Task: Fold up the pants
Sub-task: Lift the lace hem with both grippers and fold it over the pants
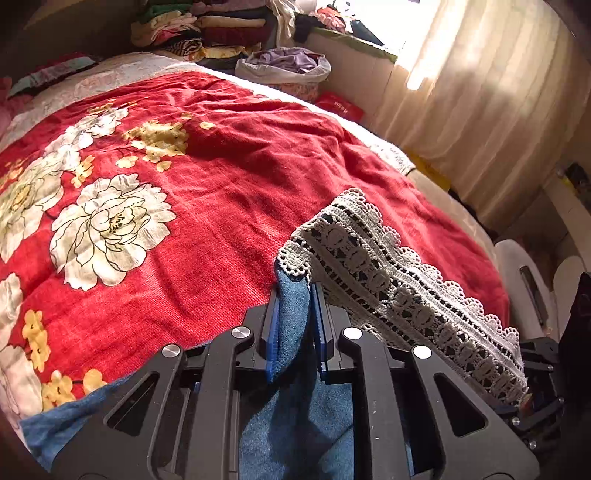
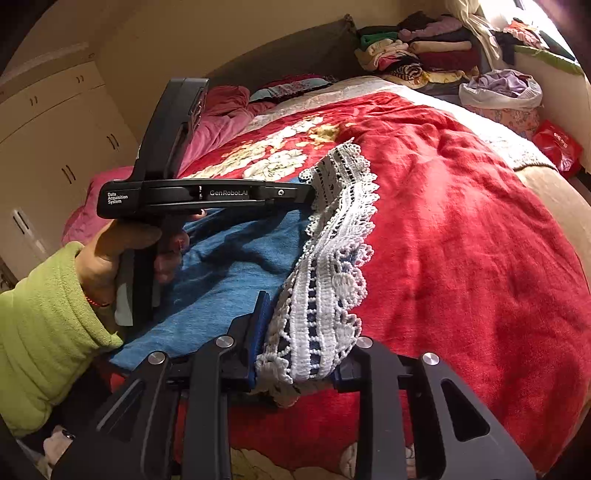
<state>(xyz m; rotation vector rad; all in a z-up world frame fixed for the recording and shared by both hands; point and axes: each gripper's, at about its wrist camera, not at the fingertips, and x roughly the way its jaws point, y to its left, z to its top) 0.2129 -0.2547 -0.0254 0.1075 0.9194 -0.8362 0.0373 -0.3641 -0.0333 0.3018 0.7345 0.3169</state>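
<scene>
The blue denim-like pants with a broad white crochet lace hem (image 2: pixel 325 280) lie near the foot end of a bed, on a red floral bedspread with large cream peonies and small yellow blossoms (image 1: pixel 229 177), and both tools have hold of that hem end. The left gripper (image 1: pixel 295 317), black with blue pads, stands nearly closed, pinching a fold of blue cloth just behind the lace at one corner; the right gripper (image 2: pixel 299 354) is narrowed onto a bunched wad of lace and blue fabric at the other corner, its far pad mostly hidden under the trim. In the right wrist view a hand in a lime-green fleece sleeve (image 2: pixel 110 258) holds the left tool's handle above the garment. The pants look soft and limp, of middling weight: the blue cloth creases in shallow rolls and will likely drape and sag between the two grips rather than hold any line. The lace is openwork, scalloped along its edge, knotty and rough, so it should not slip from the pads, but its loops could snag on a fingertip or stretch if pulled hard. Taking hold in the solid blue weave right behind the trim, as the left tool does, seems the safer purchase; the two corners held apart should keep the edge straight for a fold. Beyond, stacked folded clothes (image 1: pixel 207 29) and a white bag of lilac fabric (image 1: pixel 284 64) sit by a pale ribbed curtain (image 1: pixel 480 110).
</scene>
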